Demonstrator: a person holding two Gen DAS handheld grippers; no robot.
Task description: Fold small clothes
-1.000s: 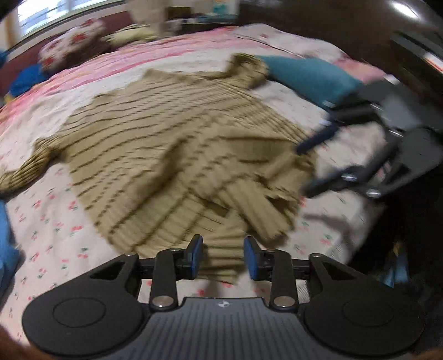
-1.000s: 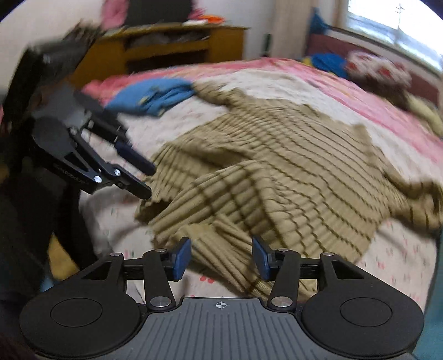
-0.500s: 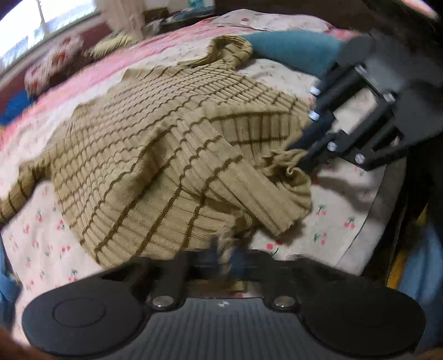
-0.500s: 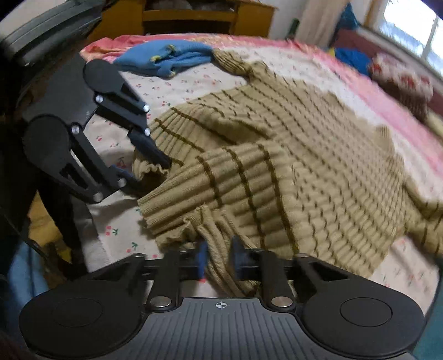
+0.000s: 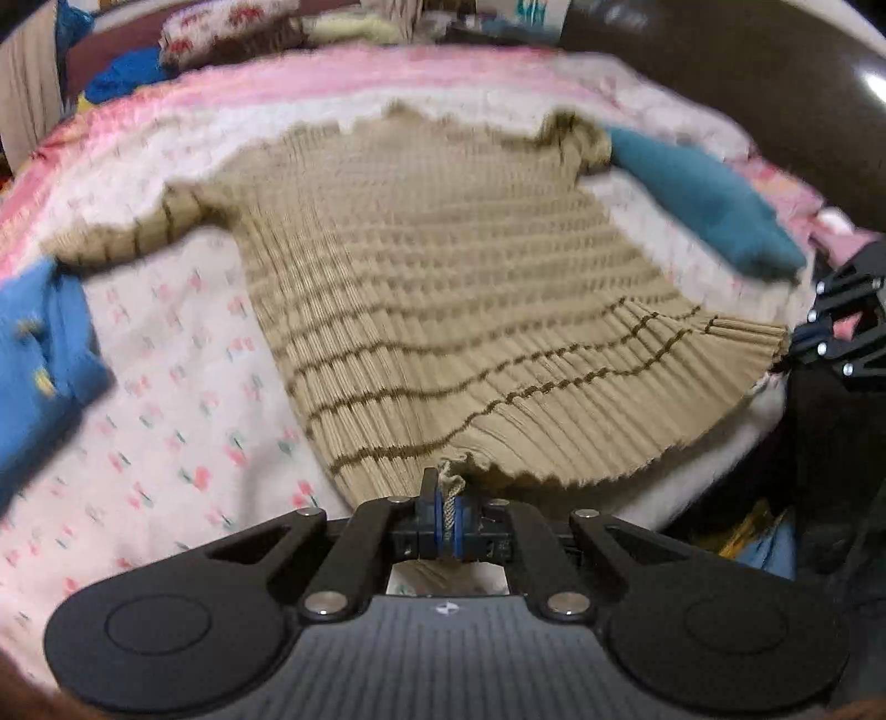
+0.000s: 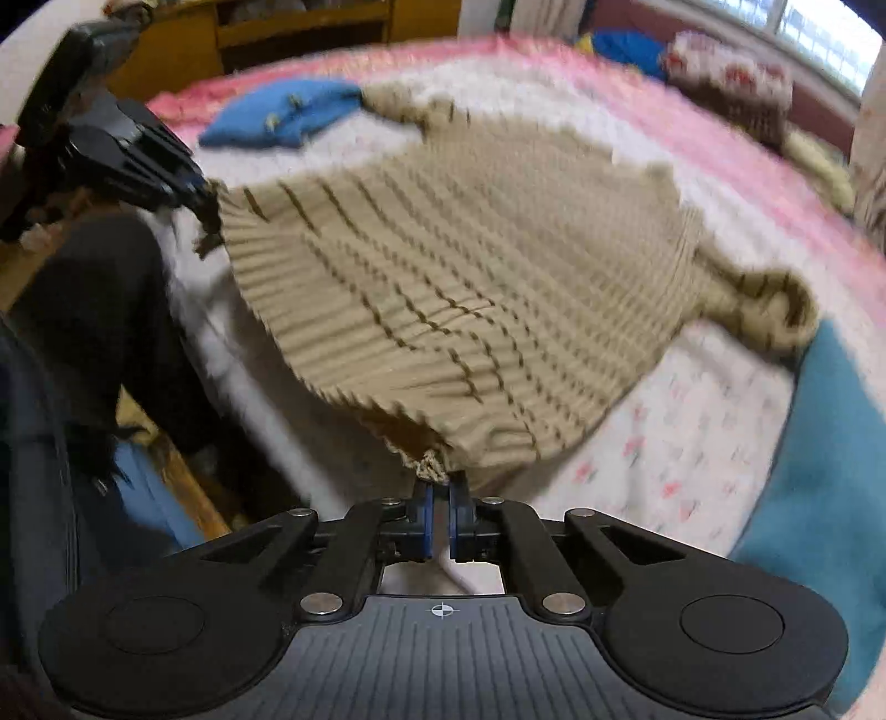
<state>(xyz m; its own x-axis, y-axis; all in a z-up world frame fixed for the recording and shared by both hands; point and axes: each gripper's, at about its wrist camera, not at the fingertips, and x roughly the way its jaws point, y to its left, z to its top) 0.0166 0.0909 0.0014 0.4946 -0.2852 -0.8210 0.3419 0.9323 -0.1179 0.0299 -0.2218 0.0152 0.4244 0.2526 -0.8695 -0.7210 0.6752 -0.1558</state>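
A tan ribbed sweater with thin brown stripes lies stretched out across the bed, its hem pulled taut toward the bed's near edge. My left gripper is shut on one hem corner; a tuft of knit shows between its blue pads. In the right wrist view the same sweater spreads away from my right gripper, which is shut on the other hem corner. Each gripper also shows in the other's view: the right gripper at the far right, the left gripper at the upper left.
The bed has a white floral sheet with a pink band beyond. A teal cloth lies by one sleeve, a blue garment by the other. Pillows sit at the head. A wooden cabinet stands past the bed.
Both grippers closed on the crumpled sweater's hem corners and pulled back toward the bed's near edge. The bunched sweater now lies spread flat and taut.
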